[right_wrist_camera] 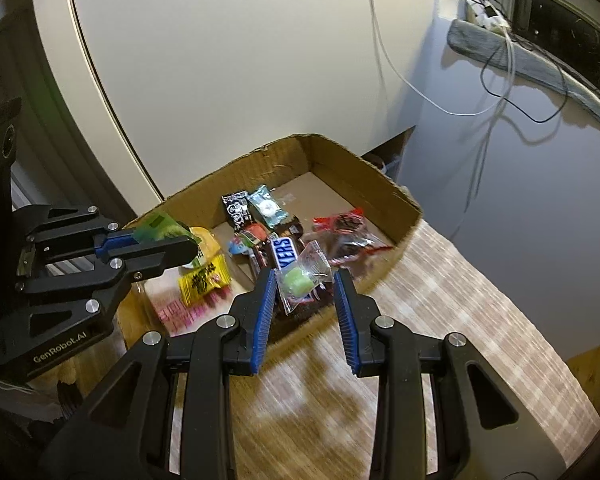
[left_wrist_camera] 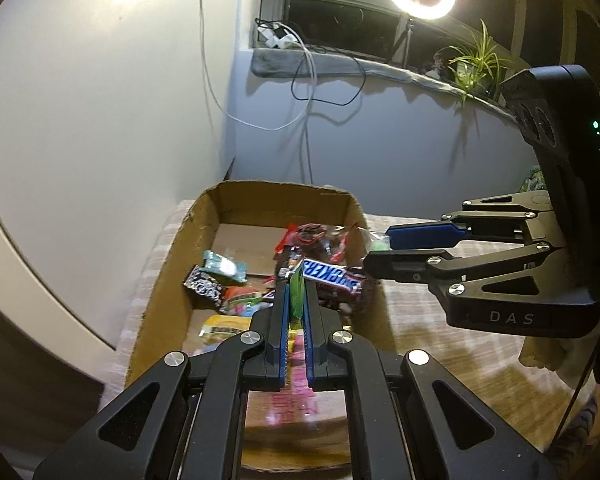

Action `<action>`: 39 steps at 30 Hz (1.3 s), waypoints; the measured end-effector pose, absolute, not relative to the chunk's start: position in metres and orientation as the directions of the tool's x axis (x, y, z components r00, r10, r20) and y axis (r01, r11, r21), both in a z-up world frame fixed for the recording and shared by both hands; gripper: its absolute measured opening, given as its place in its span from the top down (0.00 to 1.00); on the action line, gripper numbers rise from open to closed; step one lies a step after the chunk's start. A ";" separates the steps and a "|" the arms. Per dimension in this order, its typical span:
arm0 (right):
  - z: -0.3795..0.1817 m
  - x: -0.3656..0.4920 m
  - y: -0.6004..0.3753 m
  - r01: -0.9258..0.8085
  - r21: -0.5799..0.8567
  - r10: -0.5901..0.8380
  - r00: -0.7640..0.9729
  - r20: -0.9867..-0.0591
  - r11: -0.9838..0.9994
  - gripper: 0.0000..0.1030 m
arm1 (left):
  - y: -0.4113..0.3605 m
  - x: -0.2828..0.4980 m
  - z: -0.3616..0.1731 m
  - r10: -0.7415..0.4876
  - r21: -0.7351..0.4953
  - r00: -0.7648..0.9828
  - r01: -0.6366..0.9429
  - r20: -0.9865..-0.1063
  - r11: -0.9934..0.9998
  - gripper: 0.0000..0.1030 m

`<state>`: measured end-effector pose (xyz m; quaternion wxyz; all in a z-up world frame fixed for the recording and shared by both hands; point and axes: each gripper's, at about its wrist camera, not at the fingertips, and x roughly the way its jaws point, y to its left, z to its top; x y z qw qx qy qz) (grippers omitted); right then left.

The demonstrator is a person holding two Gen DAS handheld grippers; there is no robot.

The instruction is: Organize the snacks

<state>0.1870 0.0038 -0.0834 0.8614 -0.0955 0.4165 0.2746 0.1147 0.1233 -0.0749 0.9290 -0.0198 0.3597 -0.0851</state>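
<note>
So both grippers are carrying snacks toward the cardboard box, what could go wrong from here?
The right gripper seems to pinch only the clear wrapper of the green candy, so it could slip out early. The left gripper holds a thin green packet edge-on, which may cling on release. Both could crowd each other over the cardboard box.

An open cardboard box (right_wrist_camera: pixel 384 184) holds mixed wrapped snacks, a Snickers bar (left_wrist_camera: pixel 332 276) lying on top.

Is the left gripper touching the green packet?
Touching. The left wrist view shows the left gripper with its blue pads clamped flat on the green packet, no gap.
</note>
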 end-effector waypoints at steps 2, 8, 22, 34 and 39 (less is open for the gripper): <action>-0.087 0.192 0.010 -0.559 0.067 0.396 0.493 -0.775 0.827 0.69 | 0.127 0.117 -0.077 -0.170 -0.100 0.725 0.139 -0.668 0.985 0.95; -0.096 0.199 0.019 -0.566 0.076 0.398 0.473 -0.786 0.821 0.69 | 0.137 0.122 -0.080 -0.163 -0.104 0.723 0.125 -0.672 0.987 0.95; -0.103 0.207 0.024 -0.565 0.069 0.387 0.466 -0.796 0.823 0.65 | 0.144 0.127 -0.083 -0.143 -0.101 0.723 0.102 -0.676 0.990 0.84; -0.090 0.195 0.017 -0.540 0.048 0.371 0.508 -0.777 0.841 0.46 | 0.148 0.116 -0.072 -0.112 -0.093 0.746 0.067 -0.656 0.993 0.53; -0.078 0.180 0.010 -0.521 0.045 0.373 0.545 -0.751 0.852 0.23 | 0.150 0.105 -0.064 -0.098 -0.089 0.758 0.053 -0.645 0.995 0.47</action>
